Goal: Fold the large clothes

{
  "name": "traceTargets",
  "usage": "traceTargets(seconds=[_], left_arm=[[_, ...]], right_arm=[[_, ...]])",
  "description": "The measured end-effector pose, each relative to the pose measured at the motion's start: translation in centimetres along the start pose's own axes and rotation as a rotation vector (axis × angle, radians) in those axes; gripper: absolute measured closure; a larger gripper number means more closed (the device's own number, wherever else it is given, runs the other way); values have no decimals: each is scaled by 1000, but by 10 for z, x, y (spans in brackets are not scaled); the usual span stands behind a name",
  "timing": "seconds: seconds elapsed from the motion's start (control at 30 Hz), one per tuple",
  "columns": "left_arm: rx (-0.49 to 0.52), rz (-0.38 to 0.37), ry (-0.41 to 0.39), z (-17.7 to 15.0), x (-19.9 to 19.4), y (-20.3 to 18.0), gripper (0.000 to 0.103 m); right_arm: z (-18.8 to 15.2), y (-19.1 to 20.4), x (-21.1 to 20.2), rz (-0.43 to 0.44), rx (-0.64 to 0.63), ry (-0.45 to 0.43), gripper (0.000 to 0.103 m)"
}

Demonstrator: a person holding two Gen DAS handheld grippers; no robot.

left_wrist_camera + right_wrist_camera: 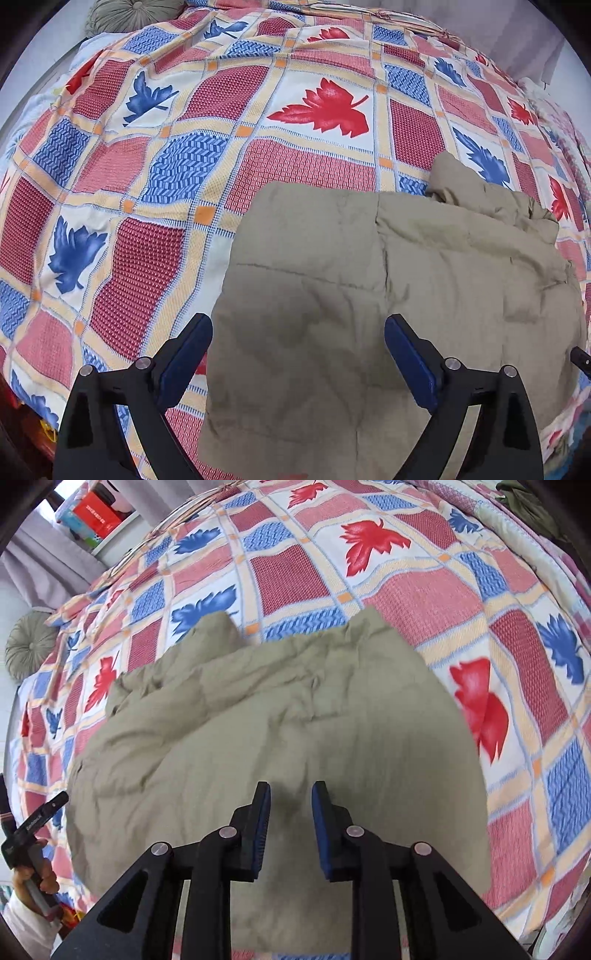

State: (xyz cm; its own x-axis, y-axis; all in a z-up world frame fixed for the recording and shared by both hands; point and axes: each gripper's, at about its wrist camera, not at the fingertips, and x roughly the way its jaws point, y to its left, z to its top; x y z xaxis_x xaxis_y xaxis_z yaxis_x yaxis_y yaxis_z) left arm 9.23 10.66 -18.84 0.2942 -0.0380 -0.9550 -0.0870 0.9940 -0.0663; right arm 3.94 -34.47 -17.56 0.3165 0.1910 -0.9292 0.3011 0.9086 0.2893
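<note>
We see wide bare bedspread left of the khaki garment, which lies folded near the bed's front edge. The left gripper hovers spread wide, empty; the right gripper is slightly parted, gripping nothing. Only the right view shows a hand and shelf boxes.

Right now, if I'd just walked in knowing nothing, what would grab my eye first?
The bedspread, loud with red and blue leaves in a checked pattern, fills nearly everything. On it, close to the cameras, lies a plain khaki garment, partly folded, with rumpled cloth at its far edge. Over it hang two black tools with blue pads: the left hand-held gripper wide open and the right hand-held gripper slightly apart, neither holding anything.
</note>
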Motion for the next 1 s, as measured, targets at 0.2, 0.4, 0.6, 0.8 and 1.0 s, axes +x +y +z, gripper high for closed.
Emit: traceTargets(seconds=[0.2, 0.4, 0.6, 0.8, 1.0], left_arm=[[34, 0, 28, -22, -10, -6, 0], [45, -9, 39, -32, -18, -4, 0], [53, -19, 45, -40, -19, 1, 0], [55, -18, 56, -42, -16, 10, 0], [55, -13, 56, -43, -15, 17, 0]], right_arm=[[-32, 21, -2, 21, -2, 48, 65], [-54, 48, -2, 49, -28, 87, 54], [-74, 74, 2, 87, -59, 129, 36], [-91, 92, 9, 143, -53, 159, 7], [-103, 107, 15, 196, -56, 174, 0]])
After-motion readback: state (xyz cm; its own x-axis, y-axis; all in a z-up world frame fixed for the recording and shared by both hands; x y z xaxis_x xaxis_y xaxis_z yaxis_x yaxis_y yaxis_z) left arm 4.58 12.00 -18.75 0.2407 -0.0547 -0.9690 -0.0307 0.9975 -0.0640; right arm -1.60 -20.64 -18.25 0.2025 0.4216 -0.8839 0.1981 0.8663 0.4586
